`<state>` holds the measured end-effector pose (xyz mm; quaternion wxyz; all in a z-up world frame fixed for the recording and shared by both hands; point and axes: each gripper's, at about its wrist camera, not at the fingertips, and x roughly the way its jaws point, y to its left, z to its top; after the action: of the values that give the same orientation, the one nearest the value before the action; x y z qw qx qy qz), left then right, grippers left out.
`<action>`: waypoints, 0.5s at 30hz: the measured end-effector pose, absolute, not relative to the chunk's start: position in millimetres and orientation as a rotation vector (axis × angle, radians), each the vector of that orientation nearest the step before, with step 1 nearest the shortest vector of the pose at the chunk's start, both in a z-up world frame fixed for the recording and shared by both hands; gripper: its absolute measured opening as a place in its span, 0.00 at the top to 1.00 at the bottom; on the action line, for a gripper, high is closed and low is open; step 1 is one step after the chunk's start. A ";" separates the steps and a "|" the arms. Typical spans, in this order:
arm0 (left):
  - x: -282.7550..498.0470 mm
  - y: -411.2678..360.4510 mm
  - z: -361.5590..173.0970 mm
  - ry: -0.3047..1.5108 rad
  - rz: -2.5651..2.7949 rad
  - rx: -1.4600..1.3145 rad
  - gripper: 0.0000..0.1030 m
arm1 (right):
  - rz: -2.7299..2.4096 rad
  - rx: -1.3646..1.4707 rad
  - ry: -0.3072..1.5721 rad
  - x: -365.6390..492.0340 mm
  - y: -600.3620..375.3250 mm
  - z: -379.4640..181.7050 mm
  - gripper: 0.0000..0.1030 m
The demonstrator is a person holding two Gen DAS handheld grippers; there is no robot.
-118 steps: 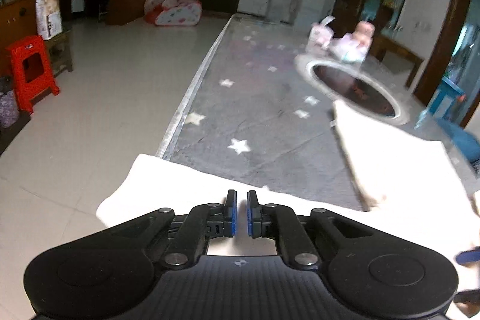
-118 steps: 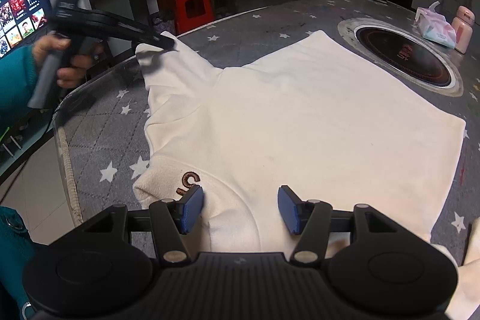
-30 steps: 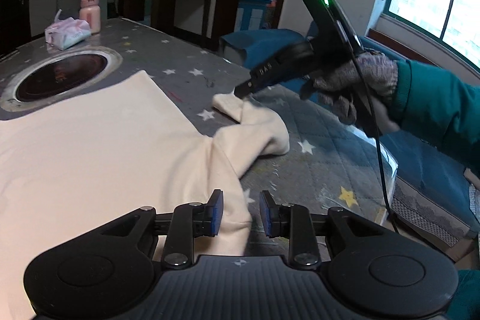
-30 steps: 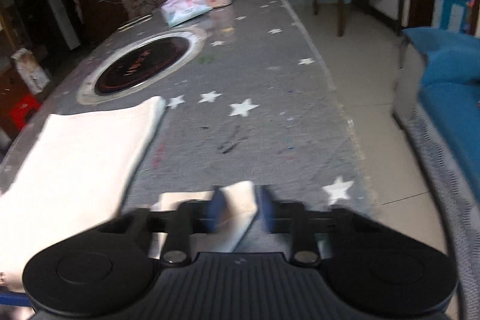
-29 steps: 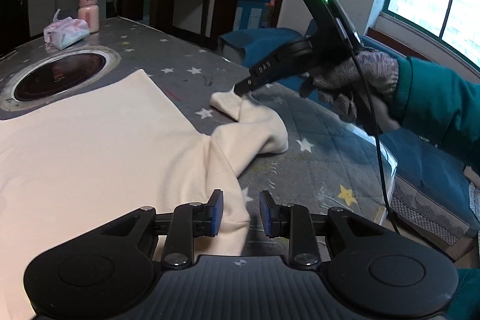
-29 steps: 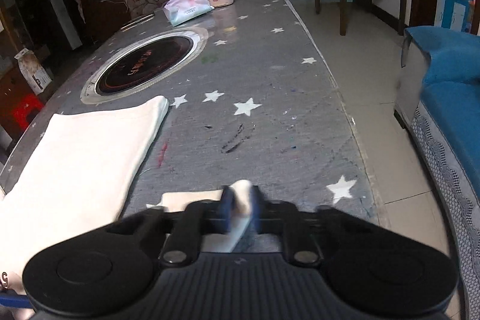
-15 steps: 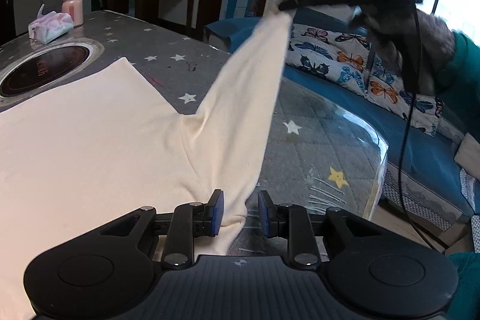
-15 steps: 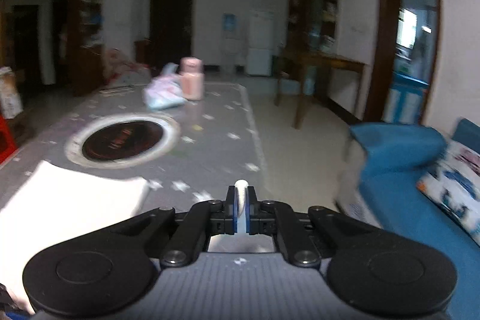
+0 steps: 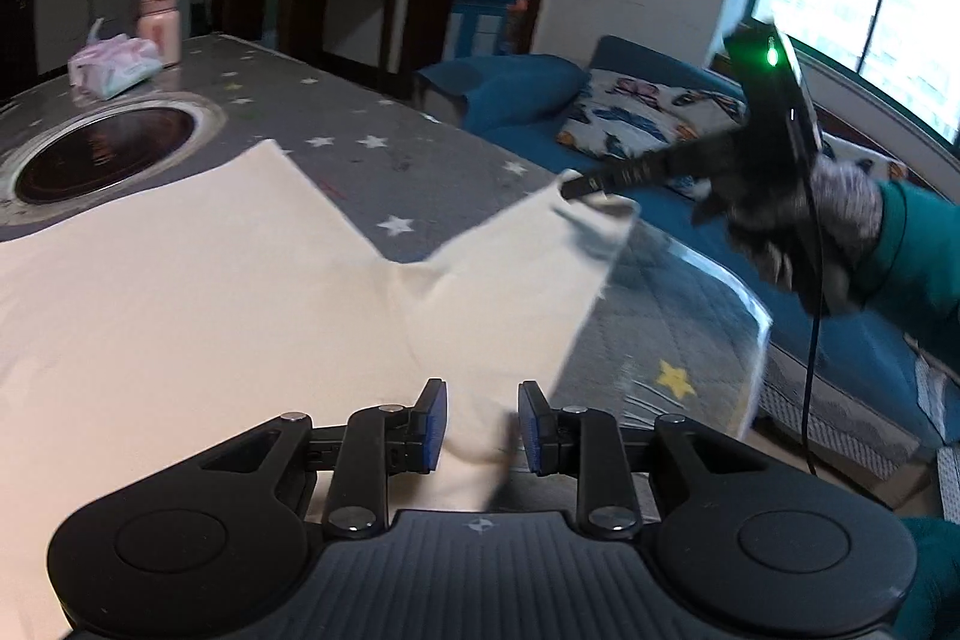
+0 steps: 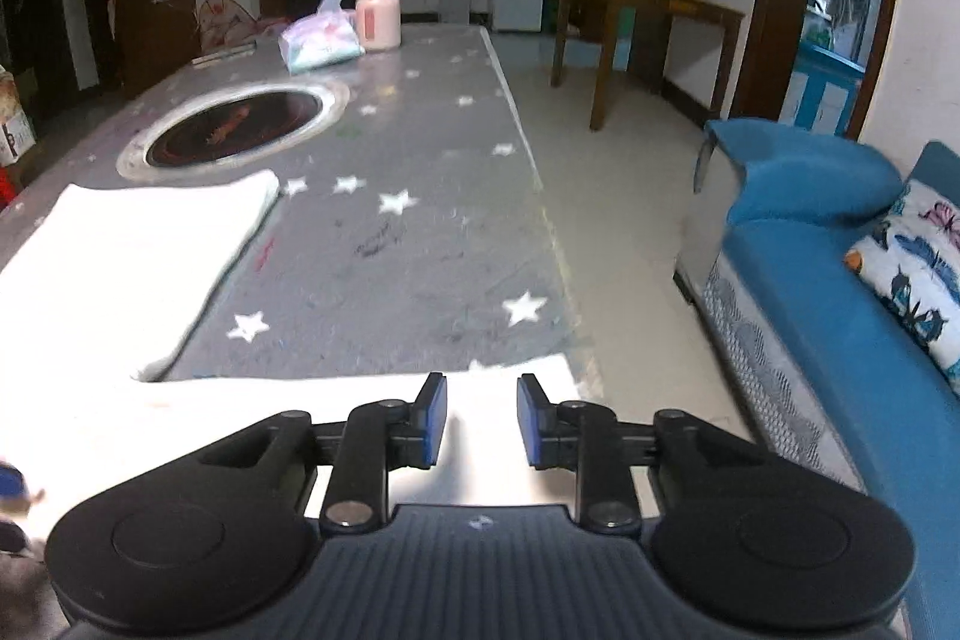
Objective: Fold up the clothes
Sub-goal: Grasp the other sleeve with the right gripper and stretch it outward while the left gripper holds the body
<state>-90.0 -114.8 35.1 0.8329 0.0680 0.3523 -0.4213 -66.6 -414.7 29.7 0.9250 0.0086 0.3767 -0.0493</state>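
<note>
The cream garment lies flat on the grey star-print table cover, with its body spread toward the round inset cooktop. One sleeve extends toward the table's near corner, and its cuff reaches the table edge.

Left gripper: the jaws stand apart with a clear gap between the blue pads. The gripper sits low over the garment near the sleeve base, and nothing is clamped.

Right gripper: the jaws stand apart with the blue pads separated. The sleeve lies flat directly beneath and ahead of the pads, and no cloth is between them. In the left wrist view, the right gripper tip sits at the cuff end; contact cannot be determined because of motion blur. A gloved right hand holds this gripper.

At the far end of the table, a tissue pack lies just beside a pink bottle. A blue sofa with a butterfly-print cushion stands beside the table.
</note>
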 end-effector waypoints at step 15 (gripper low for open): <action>-86.8 -128.4 15.8 0.804 -0.892 0.113 0.72 | -0.174 -0.055 0.792 -49.3 -420.7 8.3 0.77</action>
<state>-86.8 -128.4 15.8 0.8235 0.0531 0.3782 -0.4194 -49.3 -420.7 8.3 0.9186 -0.0270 0.3851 -0.0849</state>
